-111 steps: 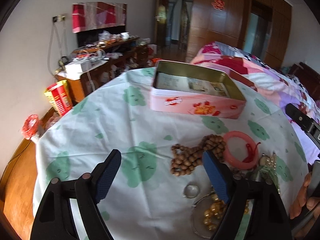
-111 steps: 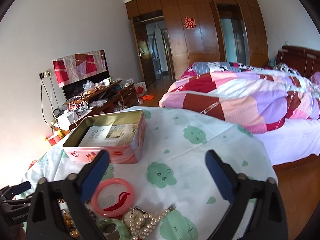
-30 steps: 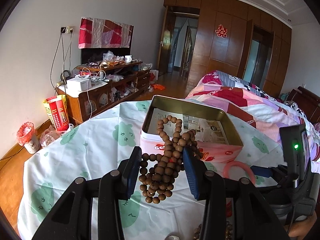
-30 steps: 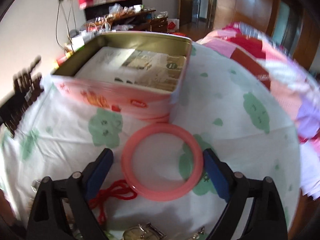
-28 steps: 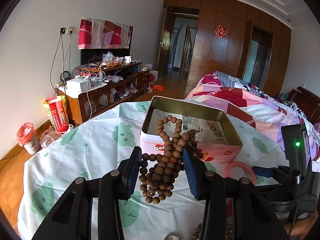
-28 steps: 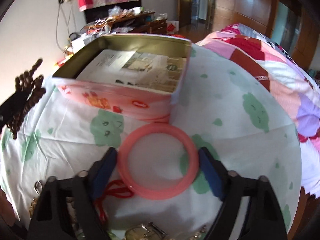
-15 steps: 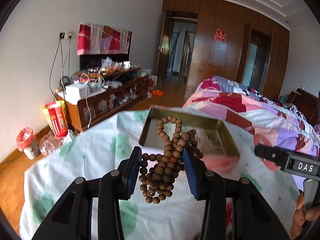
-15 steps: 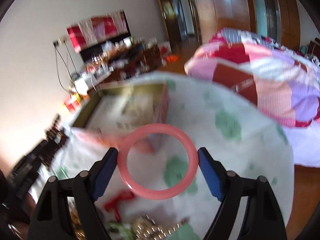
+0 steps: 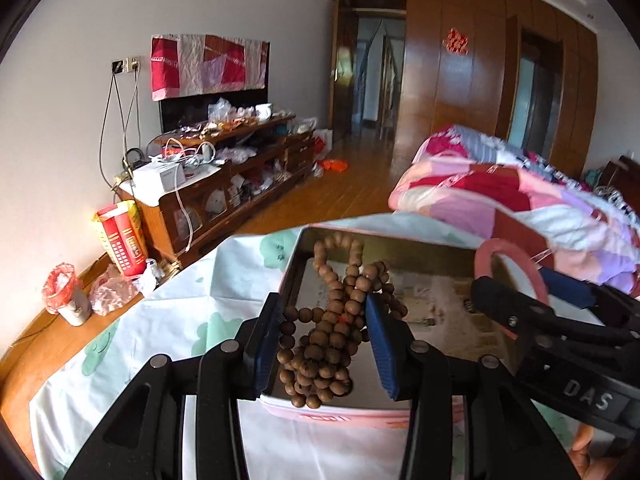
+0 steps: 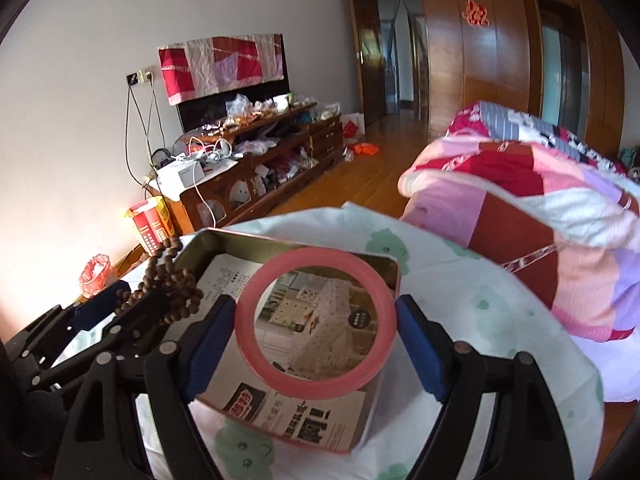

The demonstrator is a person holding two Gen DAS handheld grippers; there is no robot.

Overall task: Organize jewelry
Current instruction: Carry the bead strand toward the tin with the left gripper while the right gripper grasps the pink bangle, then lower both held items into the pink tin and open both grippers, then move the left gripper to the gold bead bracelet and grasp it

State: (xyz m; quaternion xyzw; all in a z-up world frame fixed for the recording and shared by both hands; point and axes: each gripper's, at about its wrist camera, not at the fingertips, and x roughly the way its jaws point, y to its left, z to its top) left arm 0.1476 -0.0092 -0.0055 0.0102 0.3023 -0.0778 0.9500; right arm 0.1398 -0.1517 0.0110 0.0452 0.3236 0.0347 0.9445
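My left gripper (image 9: 324, 344) is shut on a bundle of brown wooden beads (image 9: 332, 344) and holds it over the open pink tin box (image 9: 304, 248). The beads hang between the blue pads, above the box's paper-lined floor. My right gripper (image 10: 316, 336) is shut on a pink bangle (image 10: 248, 300), held flat above the same tin (image 10: 394, 276). The left gripper with the beads (image 10: 168, 288) shows at the left of the right wrist view. The bangle (image 9: 492, 248) and the right gripper (image 9: 532, 304) show at the right of the left wrist view.
The tin stands on a table with a white cloth printed with green clouds (image 9: 180, 312). A bed with a pink patchwork quilt (image 10: 540, 216) lies to the right. A cluttered TV cabinet (image 9: 224, 176) stands along the far left wall.
Both grippers rose from the table and moved forward over the tin. The right gripper closed on the pink bangle and lifted it. The left gripper kept its hold on the beads.
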